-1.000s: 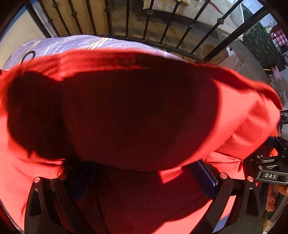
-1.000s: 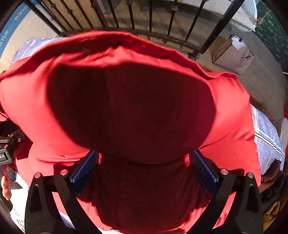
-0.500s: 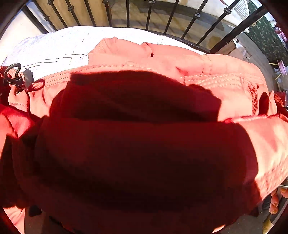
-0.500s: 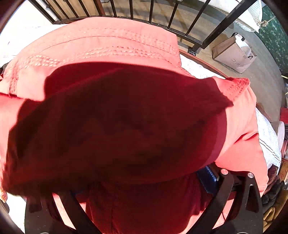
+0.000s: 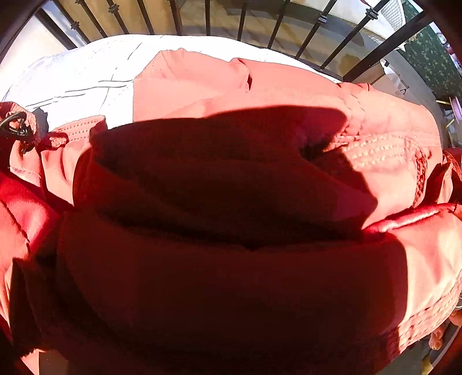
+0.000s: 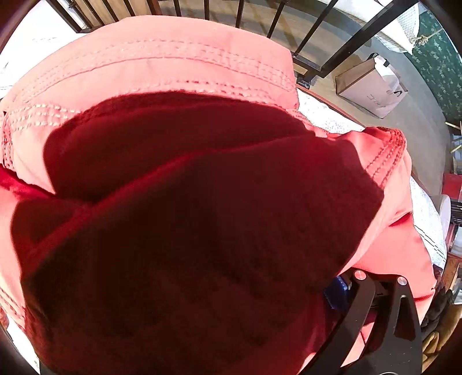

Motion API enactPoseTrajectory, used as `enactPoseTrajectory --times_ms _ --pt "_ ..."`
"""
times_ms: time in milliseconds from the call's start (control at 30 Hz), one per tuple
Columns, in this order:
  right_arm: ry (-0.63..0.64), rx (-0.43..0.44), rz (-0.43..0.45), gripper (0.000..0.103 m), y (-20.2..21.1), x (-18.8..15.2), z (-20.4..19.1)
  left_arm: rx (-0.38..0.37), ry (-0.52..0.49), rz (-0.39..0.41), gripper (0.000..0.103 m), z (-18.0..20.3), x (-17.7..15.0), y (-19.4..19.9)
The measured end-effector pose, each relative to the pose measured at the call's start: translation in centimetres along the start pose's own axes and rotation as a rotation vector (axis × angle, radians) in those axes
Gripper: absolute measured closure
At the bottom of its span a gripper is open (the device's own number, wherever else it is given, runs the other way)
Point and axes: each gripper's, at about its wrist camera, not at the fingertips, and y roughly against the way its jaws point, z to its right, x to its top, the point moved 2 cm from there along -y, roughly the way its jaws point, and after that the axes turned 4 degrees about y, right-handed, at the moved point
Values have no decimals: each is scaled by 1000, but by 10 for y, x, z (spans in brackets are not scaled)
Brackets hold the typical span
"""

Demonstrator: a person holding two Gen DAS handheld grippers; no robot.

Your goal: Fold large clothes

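One red garment (image 5: 288,95) is lying across the white cover (image 5: 86,75), upper left of frame, its near layer draping over both cameras; a fold-over seems underway, needing laying down and smoothing next. Left gripper is hidden, grip unknowable. Right gripper (image 6: 340,291) is showing one finger; grip unclear.

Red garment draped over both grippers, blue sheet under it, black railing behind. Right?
Not quite: the sheet is white, not blue, as the left wrist view shows. The rest holds: the red garment drapes over both grippers, and the black railing stands behind.
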Motion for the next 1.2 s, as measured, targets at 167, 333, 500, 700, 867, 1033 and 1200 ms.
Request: enactPoseTrajectory --times_ms 167,333,500,700,867,1033,1200 --pt "1 -7 -6 4 1 -1 -5 7 2 -4 4 3 4 -4" --pt "-2 -18 9 4 1 -2 -4 13 3 -8 4 4 7 -6" --pt "-9 -37 73 4 8 -10 0 21 -21 46 4 7 -2 3" --pt "-31 46 178 5 51 -35 11 -75 2 163 8 -3 -29 58" --pt "-100 123 303 5 104 -63 36 -168 23 306 7 -29 -57 120" --pt "-151 125 269 5 106 -86 57 -100 39 307 7 -66 -77 120" --pt "-104 68 220 5 85 -95 54 -29 -29 273 6 -61 -78 104"
